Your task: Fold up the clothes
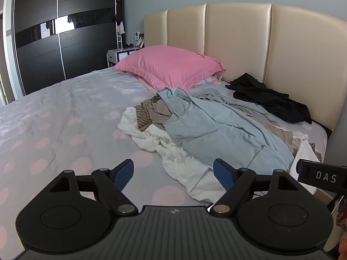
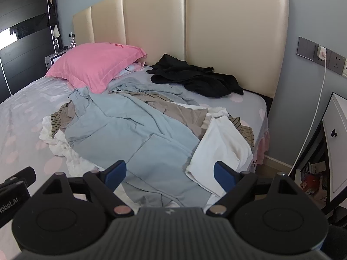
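A pile of unfolded clothes lies on the bed's right half. A light blue garment [image 1: 219, 130] [image 2: 134, 134] lies on top. White garments [image 1: 184, 166] [image 2: 221, 147] and a brown striped one [image 1: 149, 112] [image 2: 58, 117] lie under it. A black garment [image 1: 269, 97] [image 2: 195, 78] lies apart by the headboard. My left gripper [image 1: 173, 173] is open and empty, above the near edge of the white cloth. My right gripper [image 2: 169, 173] is open and empty, above the near end of the blue garment.
The bed has a grey sheet with pink dots [image 1: 54, 119]. A pink pillow [image 1: 171, 65] [image 2: 95, 62] lies against the cream headboard [image 1: 238, 41]. A dark wardrobe [image 1: 54, 43] stands at the left. A white cabinet [image 2: 336, 143] and a charger cable [image 2: 316, 108] are at the bed's right.
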Demonstrator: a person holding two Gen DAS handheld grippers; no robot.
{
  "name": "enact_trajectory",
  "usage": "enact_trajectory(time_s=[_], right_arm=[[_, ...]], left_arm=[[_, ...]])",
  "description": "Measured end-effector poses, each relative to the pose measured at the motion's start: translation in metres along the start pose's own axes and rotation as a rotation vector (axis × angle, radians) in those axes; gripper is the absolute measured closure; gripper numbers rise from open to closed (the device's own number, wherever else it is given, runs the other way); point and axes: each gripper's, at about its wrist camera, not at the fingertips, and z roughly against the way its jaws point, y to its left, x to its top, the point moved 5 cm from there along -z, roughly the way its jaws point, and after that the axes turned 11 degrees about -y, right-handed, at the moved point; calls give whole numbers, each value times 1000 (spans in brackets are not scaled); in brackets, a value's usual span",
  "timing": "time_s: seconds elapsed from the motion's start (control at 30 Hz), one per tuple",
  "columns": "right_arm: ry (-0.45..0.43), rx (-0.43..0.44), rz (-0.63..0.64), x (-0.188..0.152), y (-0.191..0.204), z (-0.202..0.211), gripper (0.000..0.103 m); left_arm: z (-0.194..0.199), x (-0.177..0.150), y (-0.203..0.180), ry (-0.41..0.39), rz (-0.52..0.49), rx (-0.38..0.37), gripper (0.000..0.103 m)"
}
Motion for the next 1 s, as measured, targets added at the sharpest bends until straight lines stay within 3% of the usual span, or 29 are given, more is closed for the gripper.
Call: enact_trajectory(time_s=[1.0], right_arm=[[-10,3,-4,0,1,2,13]], left_arm=[[1,-2,-4,25,6,14,23]])
